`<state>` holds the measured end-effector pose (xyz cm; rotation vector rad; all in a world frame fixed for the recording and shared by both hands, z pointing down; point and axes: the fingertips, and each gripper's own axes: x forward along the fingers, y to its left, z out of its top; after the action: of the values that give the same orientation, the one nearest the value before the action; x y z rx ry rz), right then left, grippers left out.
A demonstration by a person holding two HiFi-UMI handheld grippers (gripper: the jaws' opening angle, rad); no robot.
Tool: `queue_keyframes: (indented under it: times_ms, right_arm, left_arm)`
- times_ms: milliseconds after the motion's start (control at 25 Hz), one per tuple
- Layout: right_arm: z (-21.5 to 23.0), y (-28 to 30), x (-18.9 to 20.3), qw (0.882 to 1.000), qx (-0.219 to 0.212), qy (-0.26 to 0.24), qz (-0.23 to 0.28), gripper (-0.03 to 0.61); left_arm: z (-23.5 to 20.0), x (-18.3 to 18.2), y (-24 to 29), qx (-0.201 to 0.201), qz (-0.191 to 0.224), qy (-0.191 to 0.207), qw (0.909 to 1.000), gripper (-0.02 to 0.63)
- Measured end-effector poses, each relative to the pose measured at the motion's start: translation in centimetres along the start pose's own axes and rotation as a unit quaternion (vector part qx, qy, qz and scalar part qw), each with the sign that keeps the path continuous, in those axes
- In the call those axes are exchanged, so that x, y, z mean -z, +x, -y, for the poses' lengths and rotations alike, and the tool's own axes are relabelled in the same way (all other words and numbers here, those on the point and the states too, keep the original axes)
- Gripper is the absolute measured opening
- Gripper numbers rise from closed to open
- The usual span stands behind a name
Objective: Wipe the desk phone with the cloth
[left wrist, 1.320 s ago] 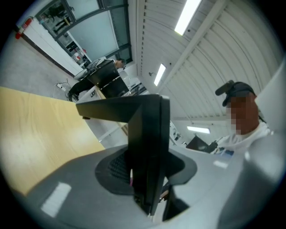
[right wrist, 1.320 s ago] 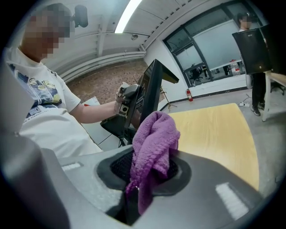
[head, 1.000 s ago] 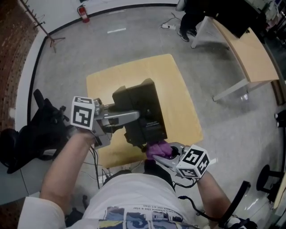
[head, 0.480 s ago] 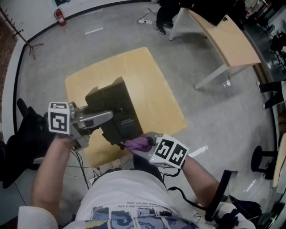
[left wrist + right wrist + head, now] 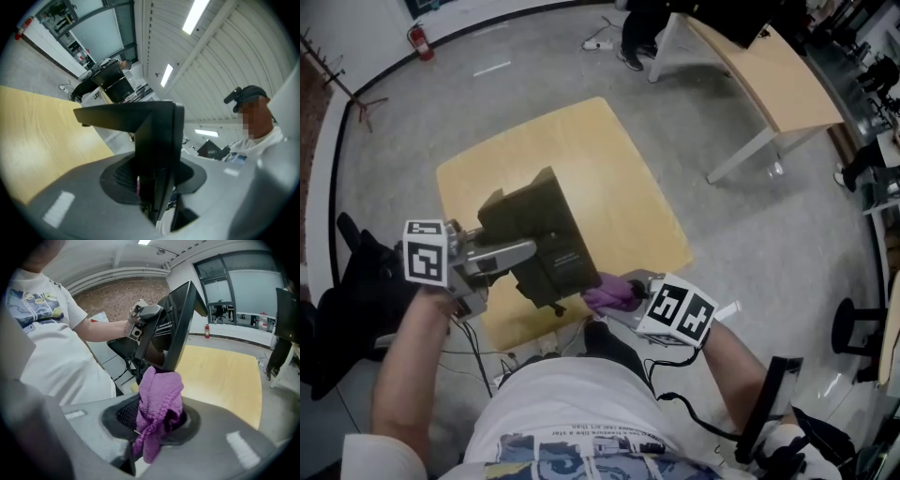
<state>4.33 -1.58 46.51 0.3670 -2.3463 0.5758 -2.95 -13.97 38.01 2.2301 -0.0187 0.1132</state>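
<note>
The black desk phone [image 5: 539, 234] is tilted up off the yellow table [image 5: 609, 169]. My left gripper [image 5: 523, 253] is shut on the phone's left side. In the left gripper view the phone's thin black edge [image 5: 157, 140] stands between the jaws. My right gripper [image 5: 630, 294] is shut on a bunched purple cloth [image 5: 607, 293], which touches the phone's near right corner. In the right gripper view the cloth [image 5: 158, 404] bulges out of the jaws just under the phone [image 5: 177, 324], and the left gripper [image 5: 143, 317] shows behind it.
A black chair [image 5: 352, 281] stands by the table's left side. A second long desk [image 5: 769, 70] is at the far right, with a person's legs [image 5: 636, 28] beside it. A fire extinguisher [image 5: 415, 40] and a coat rack [image 5: 342, 80] stand by the far wall.
The right gripper with the cloth has slid a little to the right along the phone's near edge. The left gripper keeps its hold on the tilted phone.
</note>
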Motion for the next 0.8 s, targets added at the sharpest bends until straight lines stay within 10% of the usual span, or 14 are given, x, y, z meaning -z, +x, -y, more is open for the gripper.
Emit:
queue_keyframes:
  times_ms: [800]
  right_arm:
    - [3.1,-4.0,-1.9,0.998,0.059,-0.01,0.028,0.097]
  left_arm:
    - [-0.9,4.0,1.3,0.011,-0.054,-0.014,0.9984,0.179]
